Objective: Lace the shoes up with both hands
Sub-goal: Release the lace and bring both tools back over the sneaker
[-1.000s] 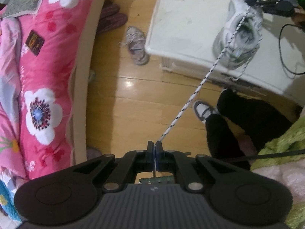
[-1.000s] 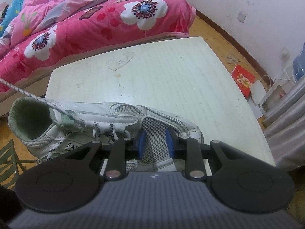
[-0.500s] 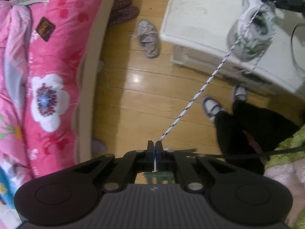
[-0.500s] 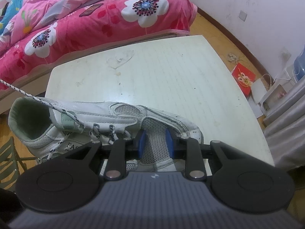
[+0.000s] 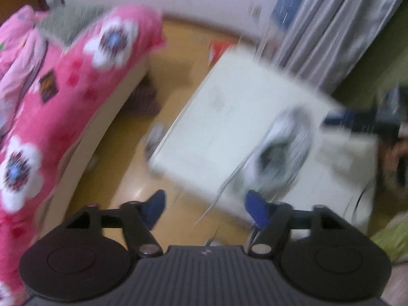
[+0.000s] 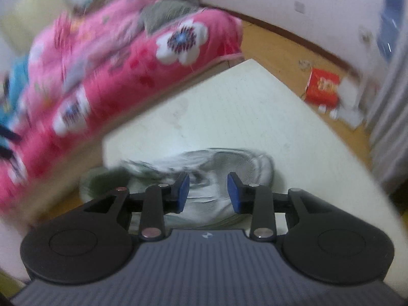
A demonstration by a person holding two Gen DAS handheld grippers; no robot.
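Both views are blurred. The left gripper is spread wide, holding nothing; the right gripper gapes empty over the shoe, lower centre, on the table.

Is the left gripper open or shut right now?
Open. The left gripper has its blue pads spread wide, with nothing pinched between them; the blurred lace trails loose from the shoe.
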